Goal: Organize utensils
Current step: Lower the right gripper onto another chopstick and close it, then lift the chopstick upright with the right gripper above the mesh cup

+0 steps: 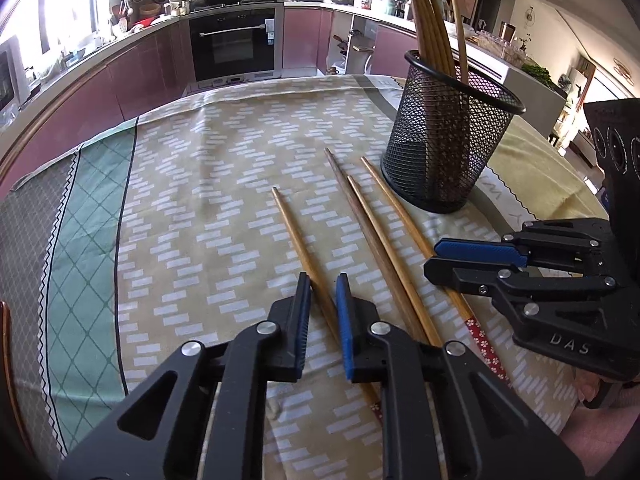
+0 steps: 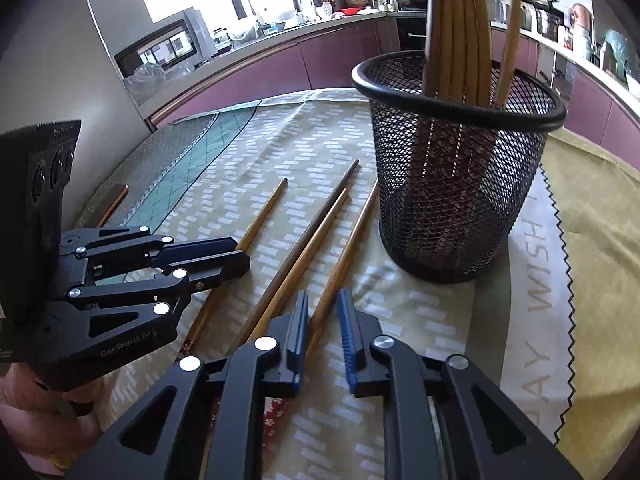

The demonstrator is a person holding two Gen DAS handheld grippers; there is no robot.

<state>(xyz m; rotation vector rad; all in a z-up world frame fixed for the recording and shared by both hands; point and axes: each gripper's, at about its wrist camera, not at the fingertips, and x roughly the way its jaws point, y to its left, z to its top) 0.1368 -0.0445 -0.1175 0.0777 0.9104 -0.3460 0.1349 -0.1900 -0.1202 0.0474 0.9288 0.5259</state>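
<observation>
Several wooden chopsticks lie side by side on the patterned tablecloth (image 1: 200, 200). My left gripper (image 1: 323, 280) is open, low over the cloth, its jaws astride the leftmost chopstick (image 1: 294, 236) without closing on it. My right gripper (image 2: 323, 300) is open with its jaws on either side of the rightmost chopstick (image 2: 352, 236). Each gripper also shows in the other's view: the right one (image 1: 434, 258) and the left one (image 2: 240, 254). A black mesh holder (image 1: 444, 140), also in the right wrist view (image 2: 456, 176), stands upright beyond the chopsticks with several chopsticks (image 1: 430, 28) standing in it.
Two more chopsticks (image 1: 376, 232) lie between the gripped-around ones. The cloth covers a table with a kitchen counter, oven (image 1: 234, 42) and cabinets behind it. A yellow cloth with lettering (image 2: 540, 300) lies right of the holder.
</observation>
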